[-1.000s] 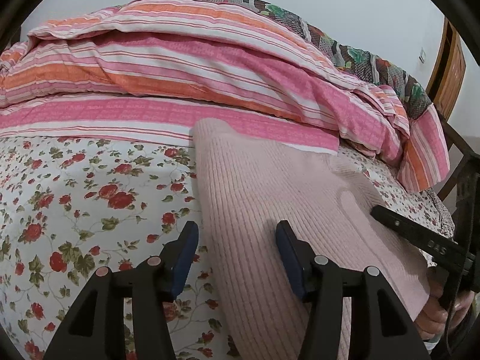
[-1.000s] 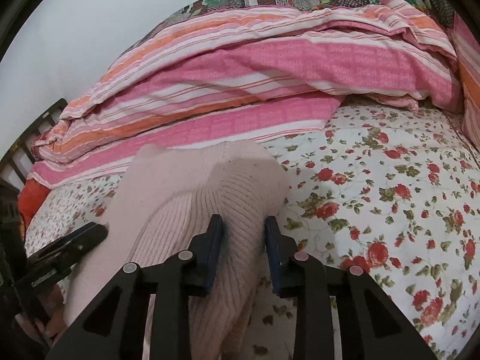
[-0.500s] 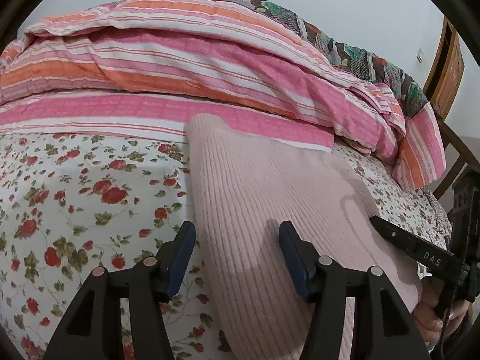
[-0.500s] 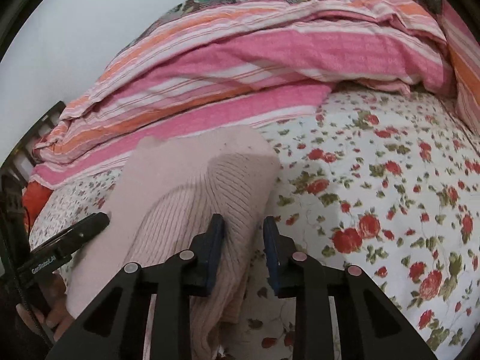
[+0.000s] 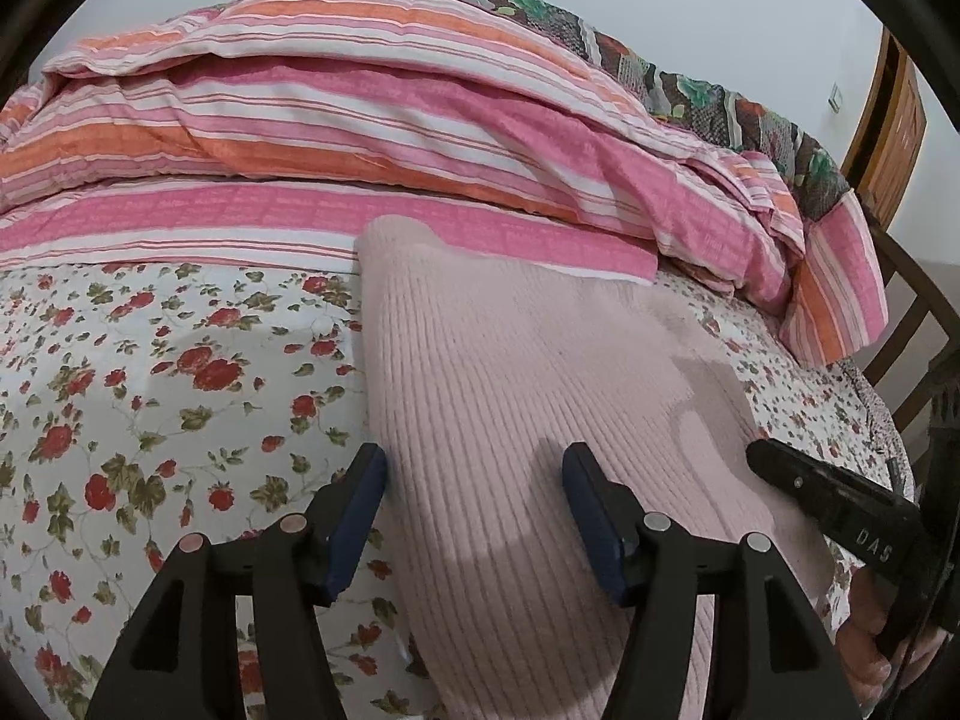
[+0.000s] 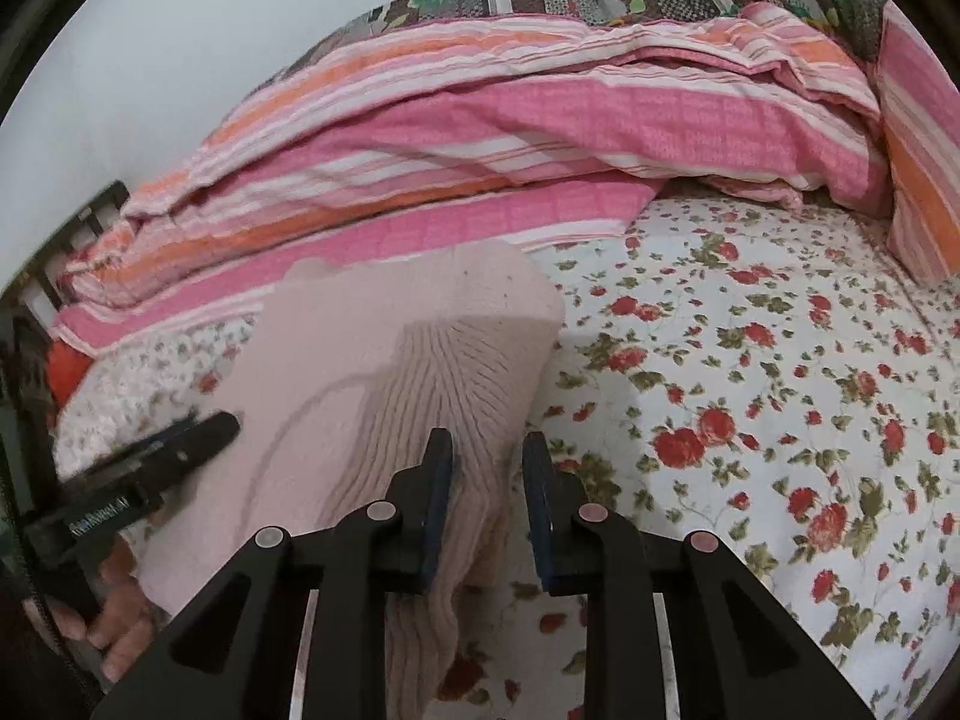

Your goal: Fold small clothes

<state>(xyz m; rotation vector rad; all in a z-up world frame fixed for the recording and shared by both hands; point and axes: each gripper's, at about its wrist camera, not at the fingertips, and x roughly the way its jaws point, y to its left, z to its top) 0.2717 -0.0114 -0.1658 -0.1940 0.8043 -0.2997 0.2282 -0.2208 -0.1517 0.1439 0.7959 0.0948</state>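
Knitwear is the task's thing: a pale pink ribbed knit garment (image 5: pixel 528 420) lies lengthwise on the rose-patterned white bedsheet (image 5: pixel 150 396), its far end touching the heaped pink-and-orange striped quilt (image 5: pixel 360 120). The left gripper (image 5: pixel 474 510) hovers low over the garment's left border with its blue-padded fingers spread wide, one over the sheet and one over the knit, holding nothing; I judge it is placed there to take that edge. The right gripper (image 6: pixel 487 492) has its fingers partly apart, and a raised ridge of the knit (image 6: pixel 444 396) sits beside its left finger; whether any cloth is actually pinched I cannot tell from either view. That lifted ridge suggests the right side is being gathered for a fold across the middle. Open sheet stretches to the right of the garment in the right wrist view, giving room to swing. The quilt hems in the far end, and a dark wooden bed frame (image 5: pixel 918 324) borders one side.
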